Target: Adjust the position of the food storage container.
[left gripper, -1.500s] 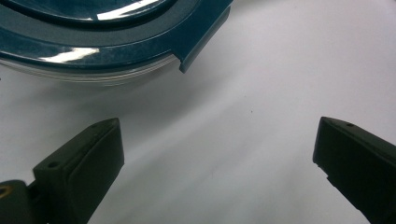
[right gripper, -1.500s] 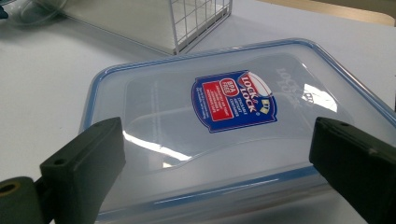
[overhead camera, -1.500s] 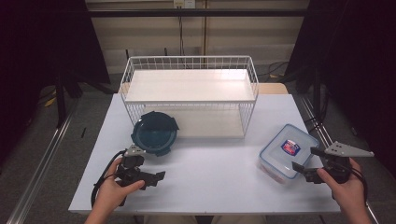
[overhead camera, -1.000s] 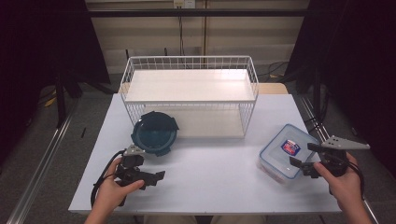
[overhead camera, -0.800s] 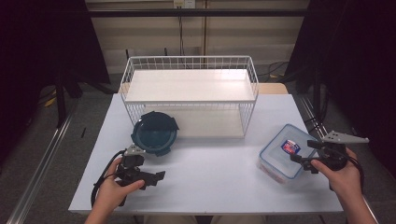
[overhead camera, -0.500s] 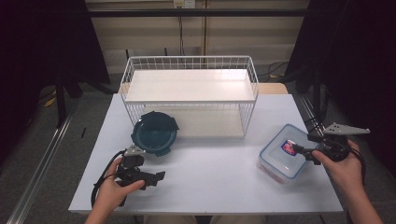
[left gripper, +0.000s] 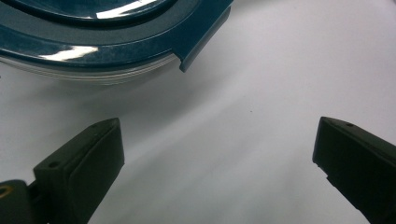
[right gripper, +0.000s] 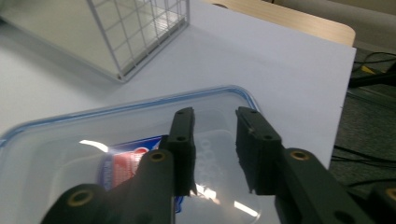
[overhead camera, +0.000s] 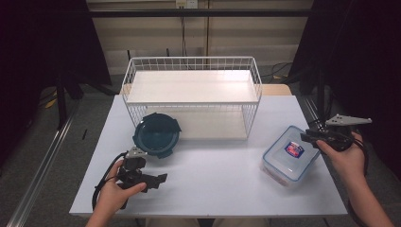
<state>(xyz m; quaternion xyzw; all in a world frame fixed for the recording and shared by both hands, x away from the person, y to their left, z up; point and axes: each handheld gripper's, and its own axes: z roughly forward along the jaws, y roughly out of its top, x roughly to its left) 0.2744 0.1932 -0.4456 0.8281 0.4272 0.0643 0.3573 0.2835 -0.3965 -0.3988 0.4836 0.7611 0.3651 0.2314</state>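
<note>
Clear plastic box [overhead camera: 291,154] with a blue-rimmed lid is sitting at the right side of the white table [overhead camera: 222,175]; a red and blue label is showing through the lid, contents too hard to make out. Right gripper [overhead camera: 308,137] is hovering over its far right edge, jaws nearly together with a narrow gap, gripping nothing. Teal round container [overhead camera: 157,134] is sitting in front of the white wire rack [overhead camera: 193,94], touching its front left corner or just short of it; lid on, inside hidden. Left gripper [overhead camera: 158,179] is resting low near the table's front left, jaws spread wide and empty, the teal rim cut off at the top of its view.
</note>
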